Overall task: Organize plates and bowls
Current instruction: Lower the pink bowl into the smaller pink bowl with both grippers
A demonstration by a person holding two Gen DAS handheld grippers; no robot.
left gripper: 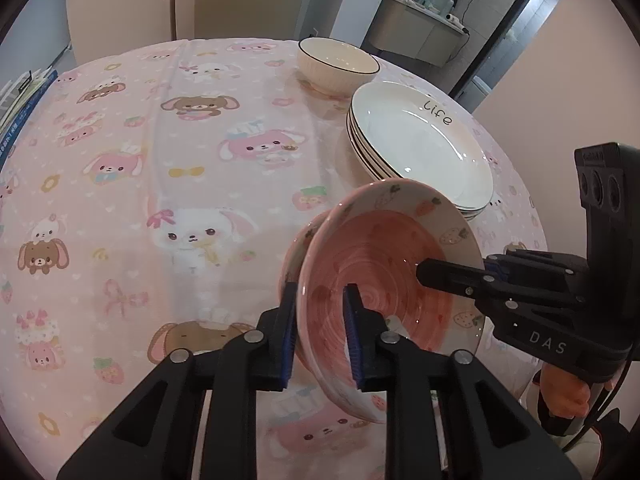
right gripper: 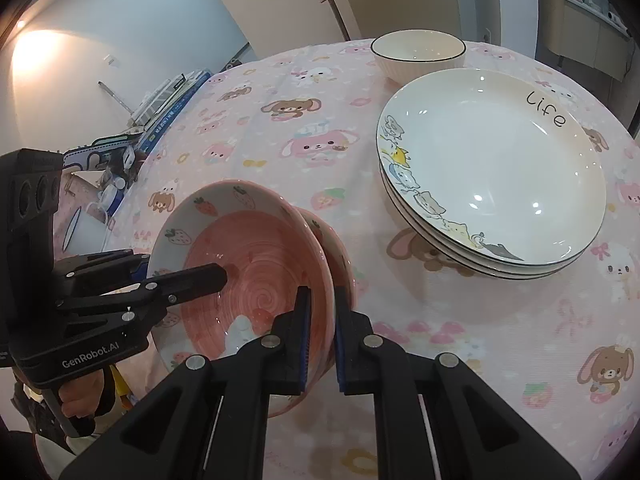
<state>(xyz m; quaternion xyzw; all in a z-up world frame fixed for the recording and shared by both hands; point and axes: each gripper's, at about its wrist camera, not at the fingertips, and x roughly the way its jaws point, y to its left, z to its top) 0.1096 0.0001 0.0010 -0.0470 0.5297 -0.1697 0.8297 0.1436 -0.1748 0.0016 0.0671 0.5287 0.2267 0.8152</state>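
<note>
A pink strawberry-print bowl (left gripper: 384, 264) is held above the table by both grippers. My left gripper (left gripper: 320, 336) is shut on its near rim. My right gripper (right gripper: 320, 332) is shut on the opposite rim; it also shows in the left wrist view (left gripper: 452, 276) at the right. The bowl shows in the right wrist view (right gripper: 248, 264), with the left gripper (right gripper: 180, 280) entering from the left. A stack of white "Life" plates (left gripper: 420, 144) (right gripper: 492, 168) sits to the right. A white bowl with a dark rim (left gripper: 336, 60) (right gripper: 418, 54) stands behind it.
The round table has a pink cartoon-animal cloth (left gripper: 160, 160) (right gripper: 520, 340). Books and clutter (right gripper: 160, 116) lie past the table's left edge. A cabinet and a counter stand behind the table.
</note>
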